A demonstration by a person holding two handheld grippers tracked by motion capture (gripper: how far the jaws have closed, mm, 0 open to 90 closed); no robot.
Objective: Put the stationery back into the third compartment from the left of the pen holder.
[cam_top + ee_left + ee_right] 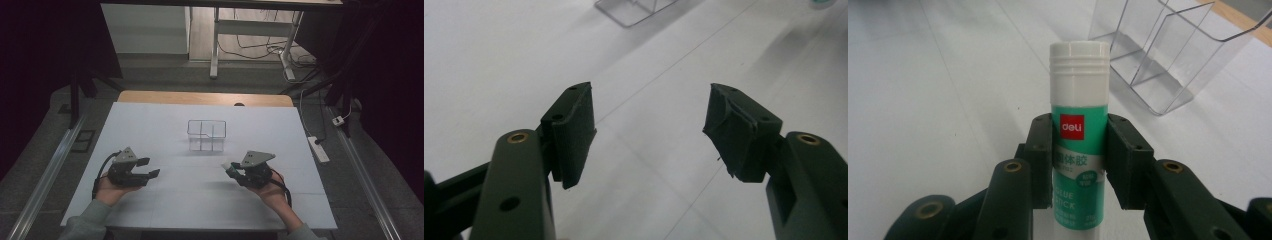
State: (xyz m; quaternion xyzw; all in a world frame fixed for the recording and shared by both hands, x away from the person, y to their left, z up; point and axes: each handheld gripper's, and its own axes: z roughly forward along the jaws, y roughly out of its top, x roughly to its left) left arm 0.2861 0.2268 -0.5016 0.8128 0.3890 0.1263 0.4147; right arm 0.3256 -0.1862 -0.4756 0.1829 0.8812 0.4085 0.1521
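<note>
Right gripper (1079, 150) clamps the glue stick (1079, 125) between its pads; left gripper (649, 130) gapes empty.

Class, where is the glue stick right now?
The glue stick is clamped in the right hand-held gripper, at the right of the high view, just short of the clear organizer.

Left claw (150, 168) gapes wide; right claw (231, 167) is clamped.

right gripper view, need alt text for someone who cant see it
A green and white glue stick with a white cap is clamped between the black fingers of the right gripper. Past it, a clear plastic organizer with compartments stands on the white table.
</note>
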